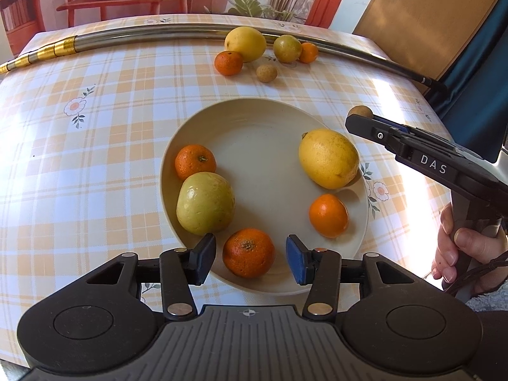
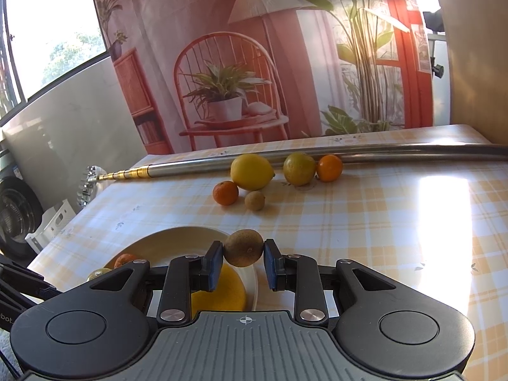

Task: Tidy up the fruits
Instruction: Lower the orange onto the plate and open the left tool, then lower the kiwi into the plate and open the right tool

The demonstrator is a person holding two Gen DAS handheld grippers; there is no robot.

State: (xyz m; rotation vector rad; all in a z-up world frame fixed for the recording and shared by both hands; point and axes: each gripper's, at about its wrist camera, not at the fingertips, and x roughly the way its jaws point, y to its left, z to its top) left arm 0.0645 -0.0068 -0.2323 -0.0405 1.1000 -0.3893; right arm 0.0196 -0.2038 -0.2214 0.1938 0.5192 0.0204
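Above the bowl's [image 2: 177, 238] far rim, the right gripper [image 2: 243, 262] is pinching a small brown fruit [image 2: 243, 247] by its curved sides, risking it squirting out onto the tabletop [image 2: 365, 222], while the left gripper [image 1: 250, 258] is hanging apart over a mandarin [image 1: 248, 252]

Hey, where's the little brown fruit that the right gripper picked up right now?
The small brown fruit is clamped in the right gripper, held just past the plate's right rim, near the big lemon.
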